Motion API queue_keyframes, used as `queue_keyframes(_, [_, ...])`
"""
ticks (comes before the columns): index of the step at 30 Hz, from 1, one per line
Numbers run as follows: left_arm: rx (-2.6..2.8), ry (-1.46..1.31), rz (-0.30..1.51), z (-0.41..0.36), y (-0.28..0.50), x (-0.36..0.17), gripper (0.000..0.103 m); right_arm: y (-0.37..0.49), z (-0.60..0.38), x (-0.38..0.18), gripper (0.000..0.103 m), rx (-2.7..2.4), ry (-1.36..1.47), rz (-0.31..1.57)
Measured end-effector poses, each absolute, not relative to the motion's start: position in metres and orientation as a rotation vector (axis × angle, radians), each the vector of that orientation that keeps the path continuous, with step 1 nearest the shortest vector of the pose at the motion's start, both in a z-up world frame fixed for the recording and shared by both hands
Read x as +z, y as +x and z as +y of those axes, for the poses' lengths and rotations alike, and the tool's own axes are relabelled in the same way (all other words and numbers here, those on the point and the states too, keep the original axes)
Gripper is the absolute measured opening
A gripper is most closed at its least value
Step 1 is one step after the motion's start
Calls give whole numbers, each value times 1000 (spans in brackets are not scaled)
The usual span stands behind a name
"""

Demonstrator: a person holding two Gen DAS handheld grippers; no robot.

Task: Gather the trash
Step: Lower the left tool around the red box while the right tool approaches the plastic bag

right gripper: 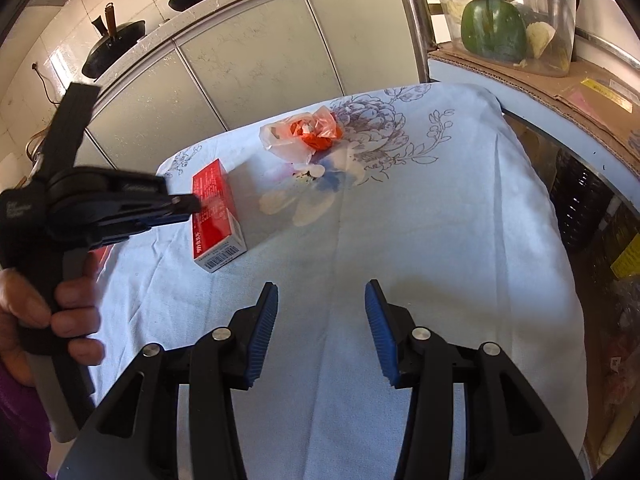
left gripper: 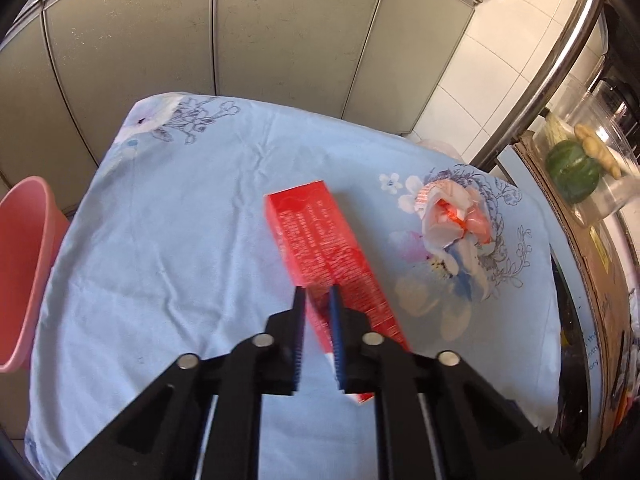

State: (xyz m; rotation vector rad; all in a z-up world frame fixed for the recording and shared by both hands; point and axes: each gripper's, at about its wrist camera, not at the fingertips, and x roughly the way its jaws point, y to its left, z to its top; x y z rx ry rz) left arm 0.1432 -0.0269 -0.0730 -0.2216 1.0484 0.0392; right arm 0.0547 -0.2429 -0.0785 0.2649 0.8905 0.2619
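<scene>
Currently left tongs (left gripper: 317, 289) clamp the red box's (left gripper: 320, 248) near end, box mid-worktop (right gripper: 440, 240). Right tongs (right gripper: 321, 292) half open, empty, over bare cloth. Crumpled bag (right gripper: 304, 134) near far edge; pink bin (left gripper: 24, 264) beside left edge.

Bright daylight, both views. Fisheye bends cabinet doors (left gripper: 200, 40) at edges; dark vignette in corners. Left tool (right gripper: 188, 204) motion-blurred; glare on wall tiles (right gripper: 60, 60); soft shadow beside red box (right gripper: 214, 208)
</scene>
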Motion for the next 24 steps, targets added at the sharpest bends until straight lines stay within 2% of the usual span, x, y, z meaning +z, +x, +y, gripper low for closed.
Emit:
queue_keyframes(5, [29,-355,1082,3,130,-75,7,56,-242,-81,46,254,262,907])
queue_keyframes(6, [30,-407,1087,8,130,-73,12,57,-241,-81,46,252,261,911])
queue_keyframes(7, [33,-436,1092,10,130,-72,23,57,-241,-82,46,250,259,916])
queue_keyframes(10, [35,-500,1086,3,138,-63,47,58,-241,-84,46,246,262,927])
queue_keyframes(12, [35,-488,1085,-9,146,-58,52,58,-242,-84,46,244,268,926])
queue_keyframes(24, [120,-318,1183,-58,167,-88,52,59,-240,-86,46,252,262,933])
